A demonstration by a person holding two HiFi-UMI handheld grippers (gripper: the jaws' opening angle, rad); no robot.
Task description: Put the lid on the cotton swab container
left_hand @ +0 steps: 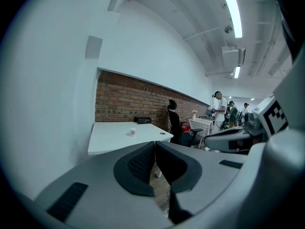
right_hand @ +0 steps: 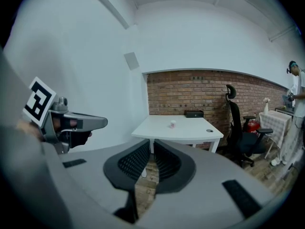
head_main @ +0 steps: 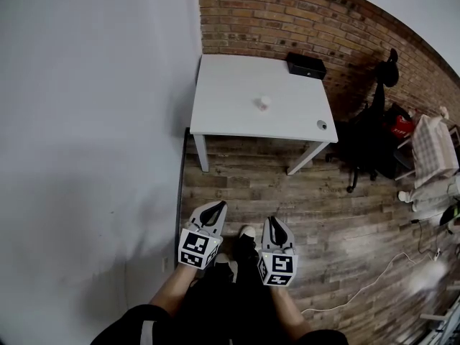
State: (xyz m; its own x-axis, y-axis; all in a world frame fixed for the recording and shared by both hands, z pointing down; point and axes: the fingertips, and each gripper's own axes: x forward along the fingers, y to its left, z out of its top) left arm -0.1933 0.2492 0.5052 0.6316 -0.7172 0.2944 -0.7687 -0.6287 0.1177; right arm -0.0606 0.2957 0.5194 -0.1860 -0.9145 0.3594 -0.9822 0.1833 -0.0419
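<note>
A small white cotton swab container [head_main: 264, 103] stands alone near the middle of the white table [head_main: 230, 113], far ahead of me. It also shows as a small white cup [left_hand: 132, 132] in the left gripper view and in the right gripper view [right_hand: 172, 124]. A small round grey disc [head_main: 321, 125] lies near the table's front right corner; whether it is the lid I cannot tell. My left gripper [head_main: 218, 205] and right gripper [head_main: 276, 221] hang side by side over the wooden floor, well short of the table. Both are shut with nothing between the fingers.
A black box [head_main: 306, 65] sits at the table's back right by the brick wall. A black office chair [head_main: 366, 139] stands right of the table, with a checked-cloth table [head_main: 433, 149] beyond. A white wall [head_main: 93, 121] runs along the left. People [left_hand: 220, 109] stand far off.
</note>
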